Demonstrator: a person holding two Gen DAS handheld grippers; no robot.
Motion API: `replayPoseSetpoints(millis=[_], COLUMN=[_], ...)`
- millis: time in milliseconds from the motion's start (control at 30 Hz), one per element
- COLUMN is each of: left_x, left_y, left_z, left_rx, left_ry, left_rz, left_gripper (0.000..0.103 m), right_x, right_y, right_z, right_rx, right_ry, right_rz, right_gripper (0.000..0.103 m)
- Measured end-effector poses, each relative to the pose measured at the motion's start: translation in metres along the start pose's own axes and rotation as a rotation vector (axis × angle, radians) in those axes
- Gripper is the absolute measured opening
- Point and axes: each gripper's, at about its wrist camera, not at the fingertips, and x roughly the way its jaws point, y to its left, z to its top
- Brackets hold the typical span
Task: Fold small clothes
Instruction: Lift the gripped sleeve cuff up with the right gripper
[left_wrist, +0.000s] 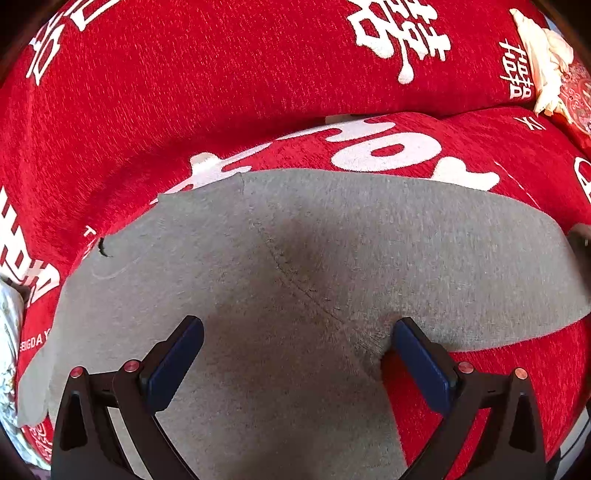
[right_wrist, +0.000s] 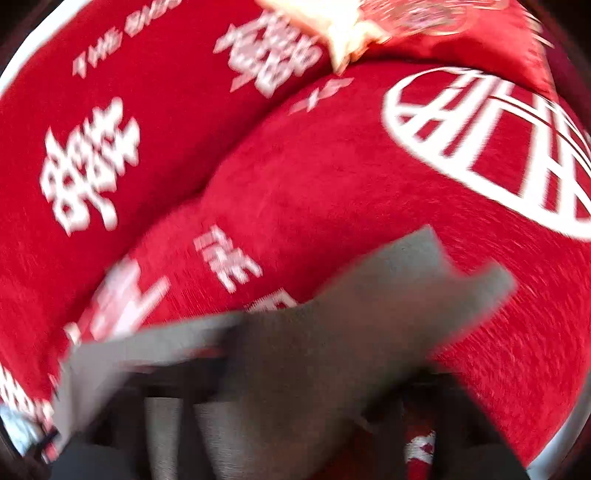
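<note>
A small grey garment (left_wrist: 332, 258) lies spread flat on a red seat cover, with a seam running diagonally across it. My left gripper (left_wrist: 298, 326) hovers over its near part, open. The blue pads (left_wrist: 173, 365) stand wide apart and nothing is pinched between them. The right fingertip sits at the garment's near hem. The right wrist view is badly blurred. There a corner of the grey garment (right_wrist: 332, 332) is bunched up and raised off the cover. It drapes over my right gripper (right_wrist: 295, 391), which is shut on it and mostly hidden by the cloth.
A red cover with large white characters (left_wrist: 184, 92) drapes the seat and backrest. A crumpled cream cloth (left_wrist: 546, 55) and a red embroidered cushion (left_wrist: 580, 96) sit at the far right. A pale floral fabric (left_wrist: 7, 332) shows at the left edge.
</note>
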Motion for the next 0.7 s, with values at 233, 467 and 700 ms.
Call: replayPoseSetpoints(millis=[233, 467, 700], left_x=[0.0, -0.004, -0.009], left_y=[0.011, 0.051, 0.093], left_z=[-0.003, -0.021, -0.046], left_rx=[-0.032, -0.141, -0.219], left_ry=[0.0, 0.016, 0.013], left_rz=[-0.02, -0.039, -0.067], left_gripper=[0.103, 0.103, 0.103], right_x=[-0.04, -0.077, -0.091], right_y=[-0.001, 0.022, 0.057], right_z=[0.0, 0.009, -0.001], right_rx=[0.01, 0.015, -0.019], right_ry=[-0.125, -0.172, -0.137], right_rz=[0.006, 0.081, 0.108], right_gripper=[0.005, 0.005, 0.005])
